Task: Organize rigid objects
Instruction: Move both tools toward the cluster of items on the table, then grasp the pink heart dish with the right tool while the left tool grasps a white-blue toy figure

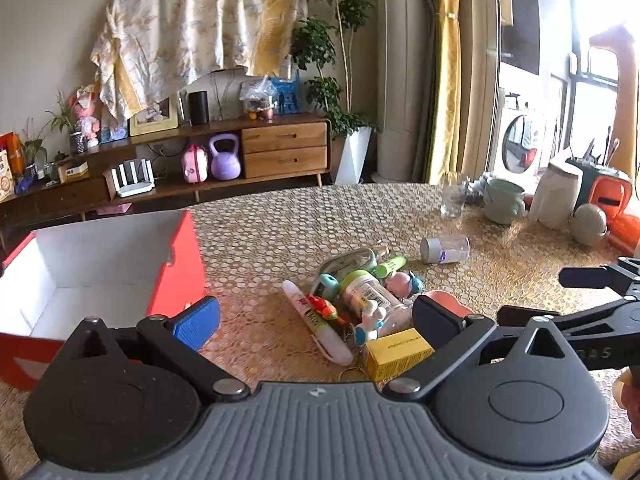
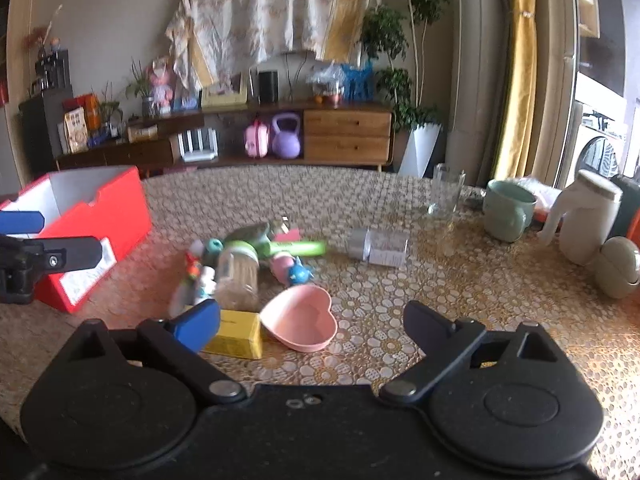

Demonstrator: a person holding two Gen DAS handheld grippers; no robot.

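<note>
In the left wrist view, my left gripper [image 1: 316, 320] has its jaws spread wide, with nothing between the pads. I take the red box [image 1: 176, 264] as my landmark; it stands open with a white inside, and I see nothing in the part that shows. Just to the right of the red box lies the pile of small things on the patterned tablecloth [image 1: 280, 224]: a white marker pen [image 1: 316, 328] nearest to the box, then a clear jar with a green lid [image 1: 370, 296], a yellow carton [image 1: 396, 354] and a small silver-capped bottle [image 1: 444, 249] farthest from it. The print on the yellow carton and the marker is too small for me to read.

In the right wrist view, my right gripper [image 2: 312, 328] is also spread, holding nothing. The pink heart-shaped dish [image 2: 302, 320] lies between the fingers but apart from both, well to the right of the red box [image 2: 100, 232]. A white label on the side of the box has writing, but it is blurred.

I judge the step is the first pick. To do it well I would lower the right gripper until one pad is inside the dish and one is outside, close on the wall gently, and keep the left gripper away from the pile so the hands do not meet
</note>
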